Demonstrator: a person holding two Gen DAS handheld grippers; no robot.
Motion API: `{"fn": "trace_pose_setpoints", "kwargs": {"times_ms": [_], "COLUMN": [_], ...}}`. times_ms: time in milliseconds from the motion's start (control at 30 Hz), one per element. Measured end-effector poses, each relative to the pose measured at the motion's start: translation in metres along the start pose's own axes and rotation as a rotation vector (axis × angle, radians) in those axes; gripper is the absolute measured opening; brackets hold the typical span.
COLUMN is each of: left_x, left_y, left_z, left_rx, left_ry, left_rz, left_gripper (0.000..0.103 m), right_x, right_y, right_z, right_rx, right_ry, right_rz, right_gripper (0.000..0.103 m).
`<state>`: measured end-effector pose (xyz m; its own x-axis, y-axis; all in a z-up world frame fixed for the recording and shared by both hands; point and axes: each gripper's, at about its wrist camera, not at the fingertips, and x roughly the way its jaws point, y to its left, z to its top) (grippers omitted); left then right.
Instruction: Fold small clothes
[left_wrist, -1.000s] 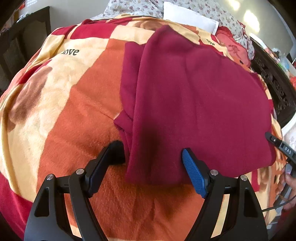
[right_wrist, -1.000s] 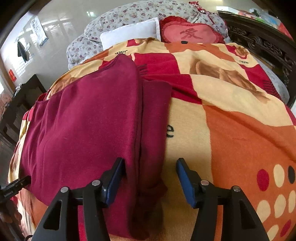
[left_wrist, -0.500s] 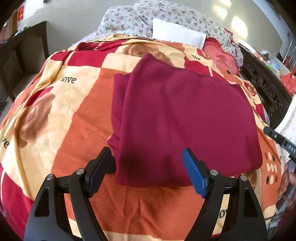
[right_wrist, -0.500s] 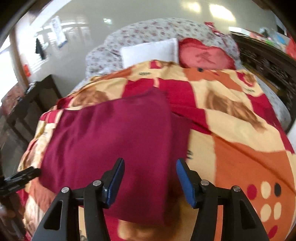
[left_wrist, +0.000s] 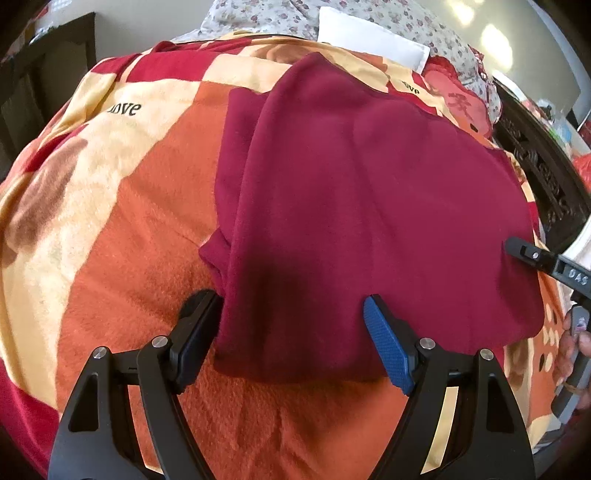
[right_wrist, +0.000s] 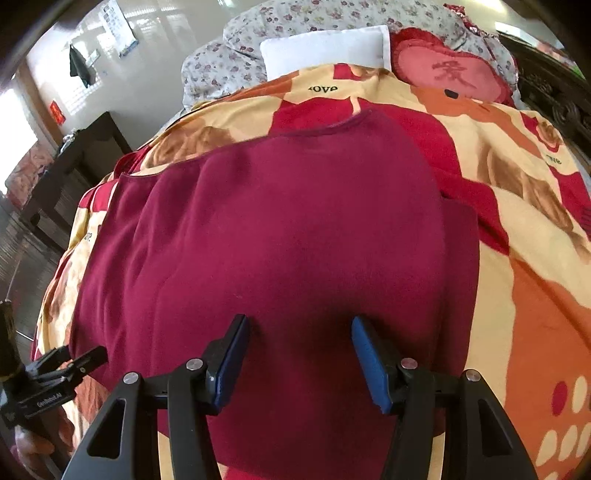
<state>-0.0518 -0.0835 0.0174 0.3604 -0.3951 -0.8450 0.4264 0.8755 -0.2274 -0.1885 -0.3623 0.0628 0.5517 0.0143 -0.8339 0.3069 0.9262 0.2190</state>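
The left gripper (left_wrist: 293, 328) stands wide open at six o'clock over the near hem of the dark red fleece garment (left_wrist: 369, 206), holding nothing. The right gripper (right_wrist: 297, 360) hangs about half open above the same cloth, its blue pads (right_wrist: 365, 362) clear of it. The garment lies flat, partly folded, on the orange, cream and red patterned blanket (left_wrist: 122, 236). Toward twelve o'clock sit a white rectangular pillow (right_wrist: 325, 46) and a red heart-shaped cushion (right_wrist: 450, 72).

The maroon garment (right_wrist: 295, 240) near hem runs past the frame's bottom edge.
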Motion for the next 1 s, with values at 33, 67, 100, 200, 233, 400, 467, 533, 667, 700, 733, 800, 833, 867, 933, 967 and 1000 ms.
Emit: {"fn": "trace_pose_setpoints", "kwargs": {"times_ms": [33, 67, 100, 200, 233, 400, 467, 533, 667, 700, 733, 800, 833, 867, 933, 967, 1000], "left_x": [0.000, 0.000, -0.002, -0.008, -0.011, -0.026, -0.028, -0.028, -0.024, -0.023, -0.023, -0.022, -0.022, -0.021, -0.020, -0.021, -0.021], "left_y": [0.001, 0.002, 0.003, 0.010, 0.013, 0.039, 0.045, 0.048, 0.051, 0.053, 0.056, 0.059, 0.061, 0.062, 0.065, 0.065, 0.066], "left_z": [0.000, 0.000, 0.000, -0.003, -0.004, -0.016, -0.018, -0.022, -0.026, -0.026, -0.026, -0.027, -0.027, -0.026, -0.026, -0.027, -0.026], "left_rx": [-0.005, -0.010, -0.015, -0.036, -0.044, -0.122, -0.140, -0.150, -0.167, -0.175, -0.180, -0.187, -0.187, -0.186, -0.185, -0.184, -0.181], "left_ry": [0.003, 0.003, 0.001, 0.004, 0.003, -0.017, -0.018, -0.022, -0.023, -0.028, -0.034, -0.041, -0.043, -0.045, -0.050, -0.053, -0.054], "left_rz": [-0.007, -0.014, -0.019, -0.040, -0.048, -0.102, -0.117, -0.133, -0.162, -0.170, -0.177, -0.189, -0.192, -0.196, -0.203, -0.204, -0.205], "left_gripper": [0.079, 0.079, 0.079, 0.079, 0.079, 0.079, 0.079, 0.079, 0.079, 0.079, 0.079, 0.079, 0.079, 0.079, 0.079, 0.079, 0.079], "right_x": [-0.002, -0.003, -0.004, 0.001, 0.004, 0.031, 0.041, 0.053, 0.078, 0.084, 0.093, 0.107, 0.114, 0.122, 0.136, 0.142, 0.147], "right_y": [0.006, 0.012, 0.018, 0.048, 0.058, 0.125, 0.147, 0.170, 0.218, 0.226, 0.238, 0.250, 0.255, 0.260, 0.269, 0.271, 0.274], "right_z": [0.004, 0.007, 0.010, 0.020, 0.024, 0.044, 0.050, 0.056, 0.067, 0.068, 0.069, 0.070, 0.070, 0.069, 0.067, 0.066, 0.064], "right_rx": [-0.002, -0.005, -0.013, -0.051, -0.063, -0.160, -0.184, -0.205, -0.280, -0.298, -0.322, -0.354, -0.369, -0.390, -0.420, -0.432, -0.446], "right_ry": [-0.001, -0.001, 0.000, 0.004, 0.007, 0.041, 0.050, 0.069, 0.114, 0.126, 0.145, 0.168, 0.179, 0.190, 0.208, 0.212, 0.207], "right_rz": [0.017, 0.031, 0.047, 0.108, 0.125, 0.185, 0.214, 0.240, 0.236, 0.224, 0.203, 0.164, 0.139, 0.105, 0.050, 0.030, 0.006], "right_gripper": [0.055, 0.055, 0.055, 0.055, 0.056, 0.060, 0.060, 0.061, 0.063, 0.064, 0.065, 0.065, 0.066, 0.068, 0.074, 0.076, 0.077]}}
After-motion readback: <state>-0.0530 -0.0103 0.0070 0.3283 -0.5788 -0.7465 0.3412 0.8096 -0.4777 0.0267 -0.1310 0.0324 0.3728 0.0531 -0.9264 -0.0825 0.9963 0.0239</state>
